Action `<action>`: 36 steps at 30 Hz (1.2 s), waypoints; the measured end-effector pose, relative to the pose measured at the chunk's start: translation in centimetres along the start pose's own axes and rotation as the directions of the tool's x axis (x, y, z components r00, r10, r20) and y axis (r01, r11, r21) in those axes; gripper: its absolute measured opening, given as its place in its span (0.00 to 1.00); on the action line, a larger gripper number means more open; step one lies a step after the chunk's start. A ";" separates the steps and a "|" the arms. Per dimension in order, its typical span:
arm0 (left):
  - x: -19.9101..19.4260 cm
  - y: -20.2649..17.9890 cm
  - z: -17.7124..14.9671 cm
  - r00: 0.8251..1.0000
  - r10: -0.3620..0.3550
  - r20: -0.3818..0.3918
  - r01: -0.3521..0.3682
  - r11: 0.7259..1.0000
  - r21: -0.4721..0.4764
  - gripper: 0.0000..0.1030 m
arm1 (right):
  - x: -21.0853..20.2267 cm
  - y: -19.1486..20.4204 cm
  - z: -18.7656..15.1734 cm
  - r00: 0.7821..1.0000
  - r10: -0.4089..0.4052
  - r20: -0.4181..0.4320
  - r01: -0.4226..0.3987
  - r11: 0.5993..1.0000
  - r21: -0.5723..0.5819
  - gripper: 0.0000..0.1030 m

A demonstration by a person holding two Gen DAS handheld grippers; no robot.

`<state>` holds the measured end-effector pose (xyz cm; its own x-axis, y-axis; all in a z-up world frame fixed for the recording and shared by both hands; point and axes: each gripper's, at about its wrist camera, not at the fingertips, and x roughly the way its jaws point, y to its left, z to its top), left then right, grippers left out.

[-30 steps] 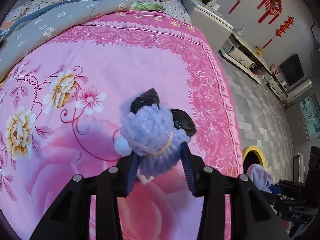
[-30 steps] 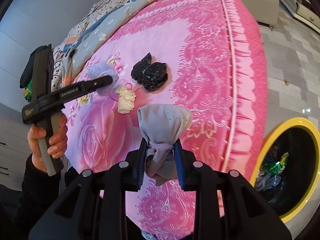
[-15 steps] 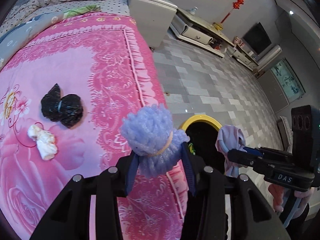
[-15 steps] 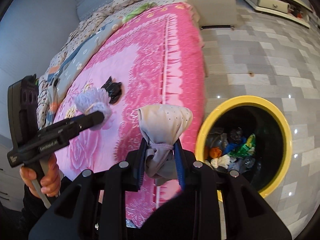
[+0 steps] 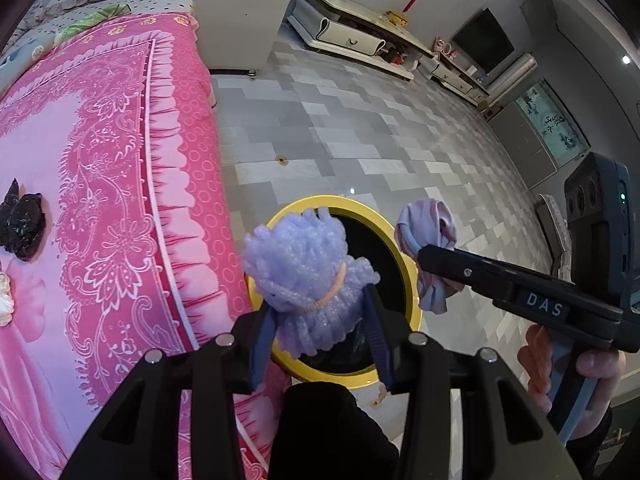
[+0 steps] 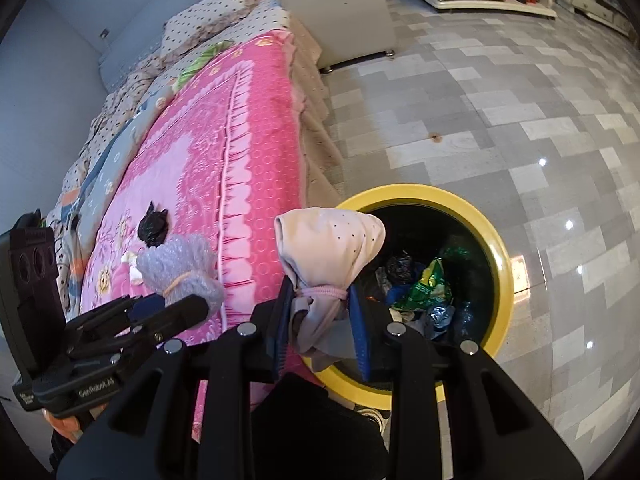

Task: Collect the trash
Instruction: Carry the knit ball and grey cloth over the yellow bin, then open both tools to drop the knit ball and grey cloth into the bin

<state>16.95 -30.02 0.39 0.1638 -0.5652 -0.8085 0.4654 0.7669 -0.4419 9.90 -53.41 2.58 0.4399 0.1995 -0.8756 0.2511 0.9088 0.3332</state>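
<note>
My left gripper (image 5: pixel 320 312) is shut on a purple foam-wrap bundle (image 5: pixel 304 264) tied with an orange band, held above the yellow-rimmed trash bin (image 5: pixel 412 280). My right gripper (image 6: pixel 322 304) is shut on a pale grey-pink cloth bundle (image 6: pixel 332 248) tied with a pink band, held over the near rim of the bin (image 6: pixel 500 264), which holds wrappers and bottles. A black bag (image 5: pixel 20 224) and a white wad (image 5: pixel 5 300) lie on the pink bedspread (image 5: pixel 100 140). The black bag (image 6: pixel 153 226) also shows in the right wrist view.
The bin stands on grey tiled floor (image 6: pixel 500 100) beside the bed's edge. A white nightstand (image 5: pixel 240 20) and a low white TV cabinet (image 5: pixel 352 36) stand farther off. Pillows and a grey quilt (image 6: pixel 120 136) lie at the bed's far end.
Both grippers have swung from over the bed to above the bin, each still holding its bundle. The black bag and white wad stay on the bed.
</note>
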 end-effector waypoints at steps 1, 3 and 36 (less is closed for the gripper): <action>0.6 -0.3 0.0 1.000 -0.001 -0.009 0.001 1.000 0.004 0.38 | 0.1 -0.5 0.0 1.000 -0.001 0.001 0.001 1.000 0.009 0.25; 1.5 -0.8 -0.1 1.000 0.009 -0.020 -0.009 1.000 0.012 0.39 | 0.2 -1.8 0.1 1.000 -0.003 0.000 0.003 1.000 0.031 0.25; 0.6 6.1 -0.8 0.997 0.072 0.006 -0.071 0.991 -0.117 0.80 | 1.2 -2.1 1.4 0.998 -0.060 0.004 0.060 0.998 0.036 0.44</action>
<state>19.20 -25.46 -3.05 0.2022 -0.5103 -0.8359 0.3472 0.8355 -0.4260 11.13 -55.64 1.29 0.4275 0.1430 -0.8926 0.3076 0.9055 0.2924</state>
